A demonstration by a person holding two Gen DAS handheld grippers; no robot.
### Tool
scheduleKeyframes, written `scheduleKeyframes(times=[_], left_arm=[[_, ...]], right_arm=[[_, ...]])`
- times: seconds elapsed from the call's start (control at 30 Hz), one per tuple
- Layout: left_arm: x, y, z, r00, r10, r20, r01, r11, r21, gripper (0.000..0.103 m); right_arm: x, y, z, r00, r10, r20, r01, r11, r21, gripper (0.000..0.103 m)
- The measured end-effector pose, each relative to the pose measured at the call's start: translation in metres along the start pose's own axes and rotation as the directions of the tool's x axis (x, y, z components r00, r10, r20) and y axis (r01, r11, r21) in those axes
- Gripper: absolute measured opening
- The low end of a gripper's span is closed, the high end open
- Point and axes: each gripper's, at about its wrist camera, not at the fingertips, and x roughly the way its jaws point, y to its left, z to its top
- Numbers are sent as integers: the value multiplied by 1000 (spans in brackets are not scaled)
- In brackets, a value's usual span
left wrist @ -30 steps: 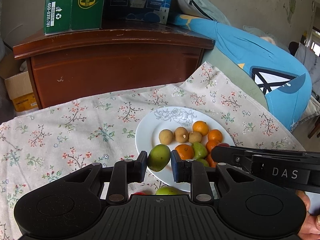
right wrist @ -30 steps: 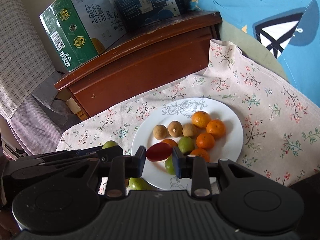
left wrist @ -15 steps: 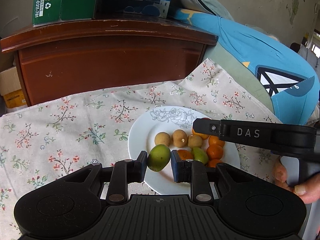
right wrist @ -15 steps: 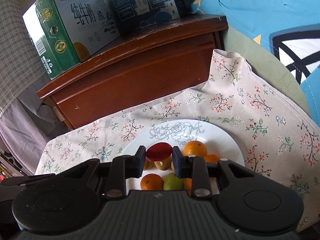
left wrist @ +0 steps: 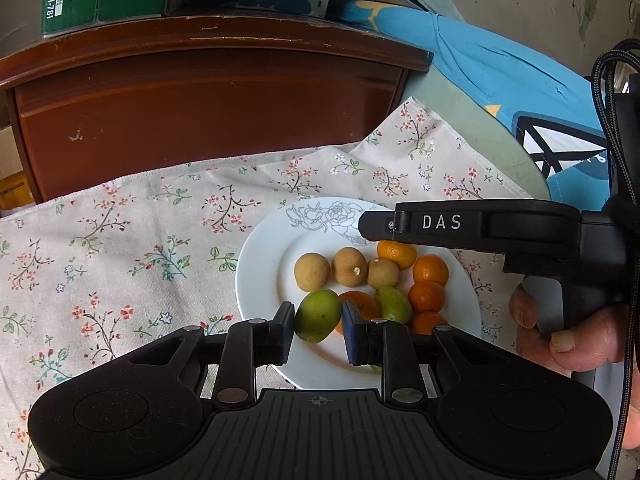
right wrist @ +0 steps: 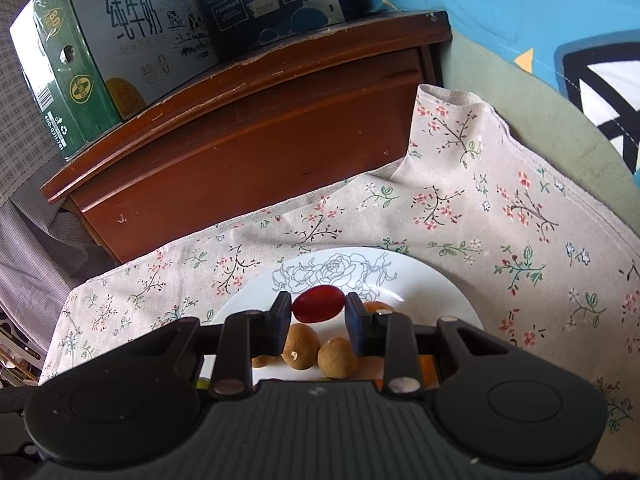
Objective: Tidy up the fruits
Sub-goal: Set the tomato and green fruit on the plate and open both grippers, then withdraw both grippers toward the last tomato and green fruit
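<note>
The white plate (left wrist: 260,280) on the floral cloth (left wrist: 120,240) held three brown round fruits (left wrist: 312,272), several small oranges (left wrist: 430,270) and a green fruit (left wrist: 394,304). Over its near edge the left gripper (left wrist: 318,330) squeezed another green fruit (left wrist: 318,316), and above the plate's rose pattern the right gripper (right wrist: 318,320) clamped a red fruit (right wrist: 318,309), a hand (left wrist: 568,340) on its handle

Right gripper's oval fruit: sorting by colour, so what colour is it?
Dark red oval fruit, clearest in the right wrist view.
</note>
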Motion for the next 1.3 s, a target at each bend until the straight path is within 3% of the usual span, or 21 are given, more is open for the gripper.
scheduleKeyframes(times=[0.1,0.23,0.4,0.53,0.97,1.3], left_arm=[[-4,-1,3,1000,-7,12,7,1000,6,26],[-16,2,10,999,15,47,-14,1000,-18,47],[-33,8,16,998,34,56,-32,999,-33,51],[-48,11,18,995,83,61,-82,996,-26,70],[-87,29,7,984,168,51,-166,985,-43,77],[-88,31,-13,971,237,-26,-238,971,-16,85]], right_arm=[[0,-2,1,1000,1,2,-1,1000,13,32],[-4,-1,3,1000,2,9,-2,1000,17,32],[-14,3,4,1000,8,18,-8,1000,12,33],[-28,5,1,1000,14,22,-14,1000,8,33],[-67,19,-27,999,52,4,-52,998,23,35],[-86,38,-57,995,91,-34,-91,996,-5,35]])
